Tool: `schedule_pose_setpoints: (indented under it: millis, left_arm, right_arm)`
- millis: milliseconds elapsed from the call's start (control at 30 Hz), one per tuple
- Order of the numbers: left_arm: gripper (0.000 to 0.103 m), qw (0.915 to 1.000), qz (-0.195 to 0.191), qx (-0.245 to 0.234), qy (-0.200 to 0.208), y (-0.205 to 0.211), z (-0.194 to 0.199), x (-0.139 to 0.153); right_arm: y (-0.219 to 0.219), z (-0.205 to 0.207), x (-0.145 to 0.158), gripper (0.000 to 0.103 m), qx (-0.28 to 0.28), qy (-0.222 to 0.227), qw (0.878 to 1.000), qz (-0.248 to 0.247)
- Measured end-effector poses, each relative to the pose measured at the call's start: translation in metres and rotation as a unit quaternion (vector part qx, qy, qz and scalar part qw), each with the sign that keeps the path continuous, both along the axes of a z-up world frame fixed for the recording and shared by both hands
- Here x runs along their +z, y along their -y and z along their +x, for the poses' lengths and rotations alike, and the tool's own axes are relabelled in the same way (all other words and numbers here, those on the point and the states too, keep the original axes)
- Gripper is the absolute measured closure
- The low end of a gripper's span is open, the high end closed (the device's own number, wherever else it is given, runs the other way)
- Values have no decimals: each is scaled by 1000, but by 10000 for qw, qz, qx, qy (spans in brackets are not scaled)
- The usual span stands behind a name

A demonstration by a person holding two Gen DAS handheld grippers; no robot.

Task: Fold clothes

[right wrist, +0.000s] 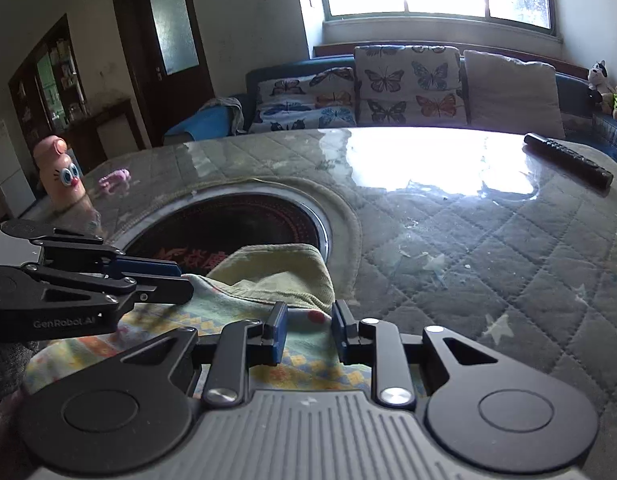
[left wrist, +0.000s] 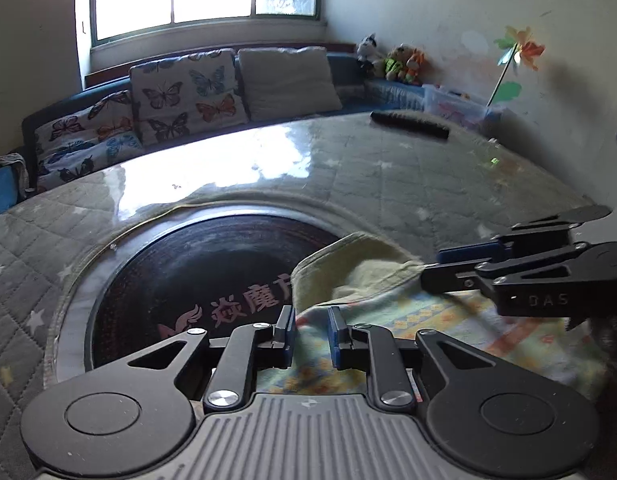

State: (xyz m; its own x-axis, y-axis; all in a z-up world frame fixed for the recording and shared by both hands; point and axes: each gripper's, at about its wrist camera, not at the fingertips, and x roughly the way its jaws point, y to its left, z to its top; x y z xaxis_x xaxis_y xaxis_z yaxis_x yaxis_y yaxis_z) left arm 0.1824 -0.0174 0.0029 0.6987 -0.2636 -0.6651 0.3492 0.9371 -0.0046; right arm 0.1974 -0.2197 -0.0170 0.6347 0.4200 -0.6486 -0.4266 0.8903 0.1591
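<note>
Left claw (left wrist: pixel 311 336) parted over patterned garment (left wrist: pixel 428 320); right claw (right wrist: pixel 308 338) likewise

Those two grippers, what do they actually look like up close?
Both the left gripper and the right gripper are matte black linkages with silver rivets, blue-padded fingers and a ribbed grey body. White lettering marks their sides: "GenRobot.AI" on the left, "DAS" on the right.

Garment (left wrist: pixel 448 328): I see one small patterned piece, pale green with yellow, blue and orange blocks.
Lining (right wrist: pixel 276 276): plain yellow-green, turned up at the far edge.
Position: rumpled, overlapping the dark round inset's (left wrist: pixel 196 272) rim.
</note>
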Motion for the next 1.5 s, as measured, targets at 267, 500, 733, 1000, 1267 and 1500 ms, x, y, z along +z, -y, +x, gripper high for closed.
schedule_pose_setpoints:
  millis: [267,500,733,1000,1267,1500]
  left_arm:
    - [83,9999,-64,34,101,-2,-8,4]
    - [83,9987,-43,-379,348,7,-43,12]
    - [83,9976,-14,-566,407,10,-79,4]
    - [83,9973,-45,-542,484,11,-116,-6]
    - [83,9981,-74,-334,505,4,-139,-12]
    - [83,9986,-233,65,461,-17,-145,-12]
  right_arm:
    - [-1,-13,9,78,107,175,9998,-55]
    - [-21,-45,16,69,617,470,9965,-322]
    - [-29,-79,13,69,886,592,9931,-485]
    - [-30,-124,10,67,1113,820,9888,-558]
    - [-23,-155,8,65,1135,959,9881,-396]
    - [15,-160,3,58,552,724,9957,-185]
